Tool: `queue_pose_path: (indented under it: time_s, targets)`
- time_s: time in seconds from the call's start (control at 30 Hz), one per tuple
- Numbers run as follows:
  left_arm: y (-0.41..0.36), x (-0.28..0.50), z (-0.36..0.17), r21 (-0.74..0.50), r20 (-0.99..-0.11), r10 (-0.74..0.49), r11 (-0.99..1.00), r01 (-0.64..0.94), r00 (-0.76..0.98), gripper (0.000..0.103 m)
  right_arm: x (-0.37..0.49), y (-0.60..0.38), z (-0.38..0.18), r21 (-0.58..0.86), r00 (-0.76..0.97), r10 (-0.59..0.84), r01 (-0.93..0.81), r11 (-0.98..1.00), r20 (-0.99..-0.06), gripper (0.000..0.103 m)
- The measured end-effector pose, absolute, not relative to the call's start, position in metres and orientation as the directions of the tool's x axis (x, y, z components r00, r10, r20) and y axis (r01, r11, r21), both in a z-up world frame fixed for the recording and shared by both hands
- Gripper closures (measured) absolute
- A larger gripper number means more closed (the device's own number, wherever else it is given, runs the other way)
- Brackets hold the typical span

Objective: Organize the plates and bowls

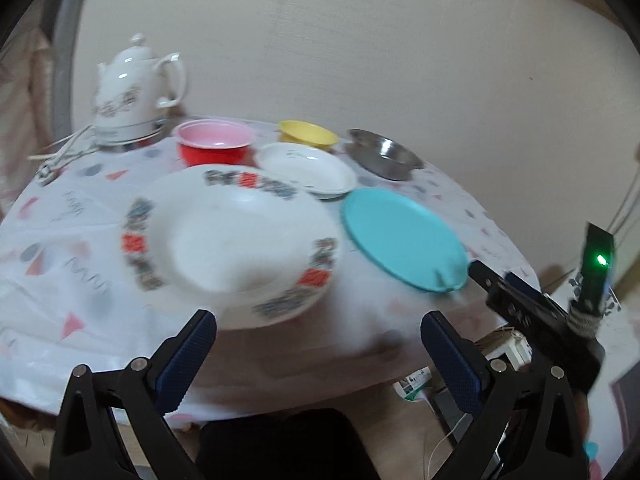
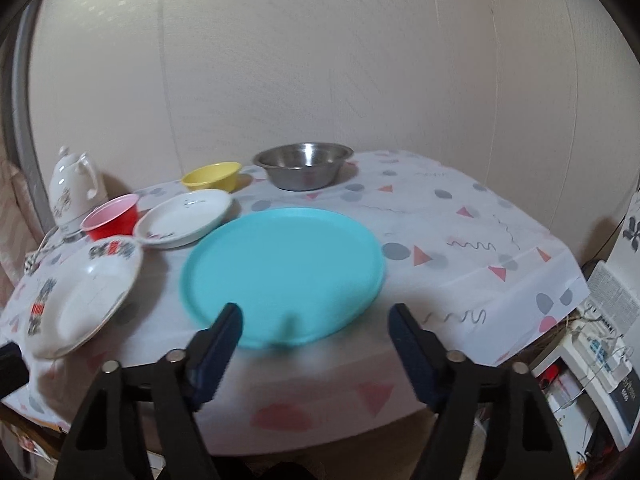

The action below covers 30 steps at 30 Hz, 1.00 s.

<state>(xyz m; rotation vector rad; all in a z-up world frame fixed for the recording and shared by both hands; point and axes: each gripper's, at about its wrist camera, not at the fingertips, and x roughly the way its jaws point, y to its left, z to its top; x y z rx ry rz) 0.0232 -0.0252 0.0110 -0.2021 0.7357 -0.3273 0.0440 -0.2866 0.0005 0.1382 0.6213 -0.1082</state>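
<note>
Plates and bowls are all spread over the desk (image 2: 480, 240), which has a white cloth with grey dots and pink triangles on it. Biggest thing is the patterned white plate (image 1: 232, 240), deep-ish, with red and grey blocks round the rim, sitting at the near left. Right next to it is the teal plate (image 2: 284, 272), flat and plain, near the front edge of the desk.

Behind those you've got the small white plate (image 2: 184, 216), then the steel bowl (image 2: 304, 170) at the back by the wall, the red bowl (image 2: 114, 218) with a pink inside, and the yellow bowl (image 2: 212, 176). A white teapot (image 1: 132, 88) stands at the far left corner.

Your left tongs (image 1: 316, 340) are angled down at the desk, jaws apart with nothing between them, just short of the patterned plate's near rim.

Your right tongs (image 2: 316, 332) also tilt down, jaws apart and straddling the near edge of the teal plate. The pads aren't pressing on it as far as I can see, though the view is a bit blurry. In the left view the tip sits right at that plate's rim.
</note>
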Motion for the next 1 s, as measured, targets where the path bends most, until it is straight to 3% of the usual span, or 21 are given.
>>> queue_pose_path:
  time_s: [0.1,0.23,0.3,0.37,0.43,0.67,0.8,0.87,1.0]
  targets:
    - [-0.049,0.031,0.018,-0.278,-0.624,-0.397,0.918,0.284,0.673,0.0,0.063,-0.311,-0.001,0.112,0.792,-0.058,0.158,0.981,-0.607,0.039]
    - [-0.082,0.046,0.023,-0.255,-0.639,-0.432,0.899,0.355,0.637,0.0,0.089,-0.337,-0.011,0.161,0.756,-0.003,0.143,0.977,-0.654,0.059]
    - [-0.092,0.055,0.022,-0.268,-0.649,-0.445,0.893,0.362,0.618,0.001,0.101,-0.349,-0.018,0.204,0.735,0.038,0.138,0.969,-0.677,0.063]
    - [-0.1,0.068,0.018,-0.325,-0.655,-0.483,0.874,0.361,0.581,0.008,0.11,-0.357,-0.024,0.233,0.722,0.068,0.131,0.964,-0.688,0.064]
    - [-0.107,0.079,0.013,-0.365,-0.662,-0.506,0.862,0.353,0.552,0.009,0.118,-0.364,-0.028,0.264,0.713,0.098,0.125,0.956,-0.694,0.068]
    - [-0.132,0.102,0.0,-0.305,-0.715,-0.456,0.886,0.35,0.53,0.025,0.137,-0.379,-0.041,0.357,0.676,0.185,0.124,0.926,-0.714,0.076]
    - [-0.143,0.112,-0.006,-0.251,-0.74,-0.412,0.902,0.351,0.531,0.029,0.145,-0.377,-0.041,0.318,0.667,0.167,0.111,0.941,-0.726,0.084]
    - [-0.142,0.115,-0.011,-0.244,-0.752,-0.4,0.907,0.343,0.523,0.042,0.149,-0.377,-0.042,0.297,0.661,0.152,0.111,0.948,-0.734,0.091]
    - [-0.144,0.119,-0.016,-0.229,-0.763,-0.387,0.911,0.343,0.517,0.049,0.152,-0.378,-0.042,0.27,0.661,0.141,0.097,0.958,-0.737,0.093]
